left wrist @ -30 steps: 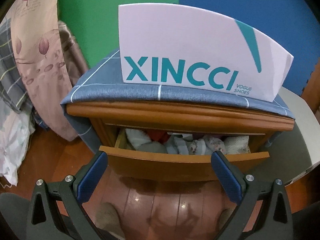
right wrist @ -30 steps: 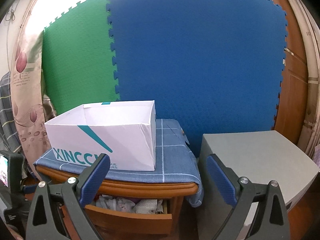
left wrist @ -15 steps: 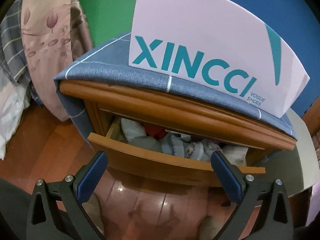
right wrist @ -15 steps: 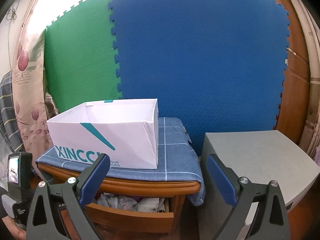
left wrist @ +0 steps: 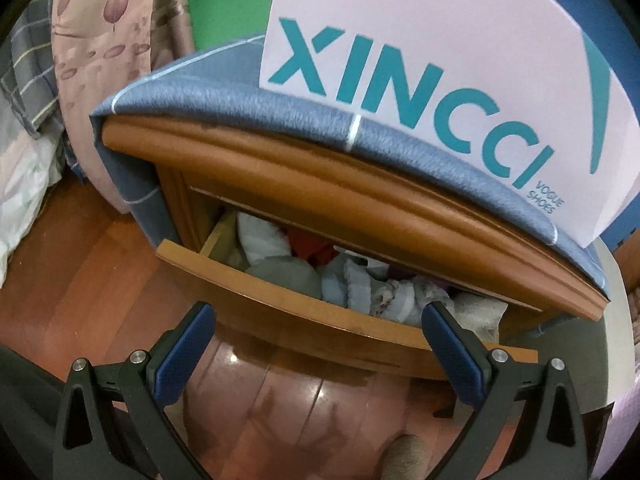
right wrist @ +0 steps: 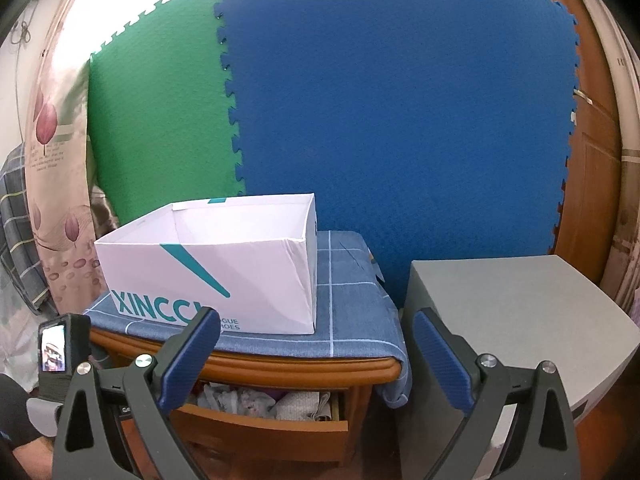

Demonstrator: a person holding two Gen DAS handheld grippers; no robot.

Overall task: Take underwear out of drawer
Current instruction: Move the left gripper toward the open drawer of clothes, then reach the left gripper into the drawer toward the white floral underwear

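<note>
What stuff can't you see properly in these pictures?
- Back of the drawer: left wrist view, hidden under the nightstand top.
- Which clothes are underwear: bundled together, cannot tell.
- Shoe box top: cut off by the left view's upper edge.
- Shoe box floor: right wrist view, hidden by its front wall.
- Left gripper and right gripper: handles and hands below the frames.

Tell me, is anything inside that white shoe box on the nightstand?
No. In the right wrist view the open XINCCI shoe box shows only bare white inner walls, and no contents are visible from this angle.
</note>
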